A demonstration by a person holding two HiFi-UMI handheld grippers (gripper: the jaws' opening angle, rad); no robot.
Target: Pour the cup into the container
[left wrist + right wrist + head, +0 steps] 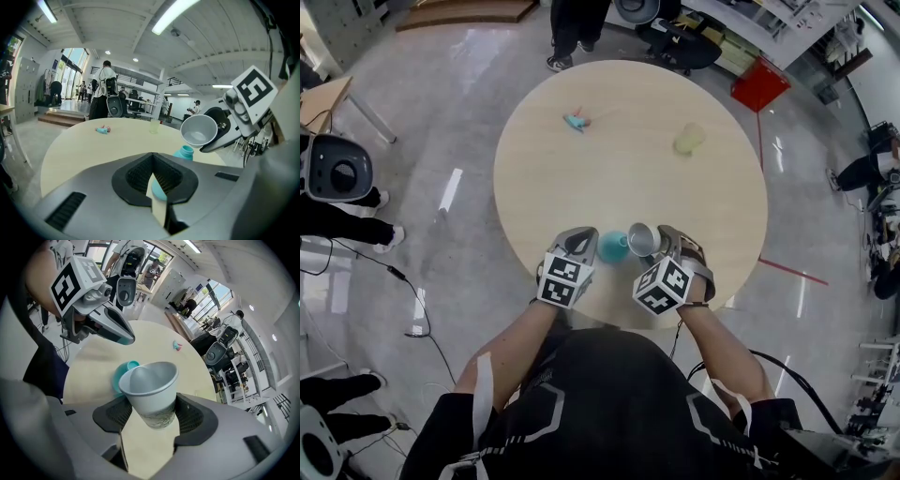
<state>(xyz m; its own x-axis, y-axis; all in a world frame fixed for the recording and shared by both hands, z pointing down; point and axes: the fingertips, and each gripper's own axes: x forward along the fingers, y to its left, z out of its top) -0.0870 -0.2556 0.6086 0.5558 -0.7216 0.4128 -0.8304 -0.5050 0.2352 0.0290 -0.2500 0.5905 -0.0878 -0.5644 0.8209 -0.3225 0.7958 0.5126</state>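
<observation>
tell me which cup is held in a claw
The white paper cup, tilted in the right claw; the yellowish cup stands alone across the table.

Bright indoor light: a ceiling strip light (180, 16) blazes at 1 o'clock in my left gripper view; glare streaks the floor (450, 189) at 9 o'clock in the head view. Gripper views bend and darken at the edges; teal container (121, 376) soft behind a sharp paper cup (152, 390).

We see the white paper cup (152, 392) gripped low on its wall, empty, tilted mouth-first toward the small open-necked teal container (612, 246) upright just beside it near the table (581, 169) edge.
</observation>
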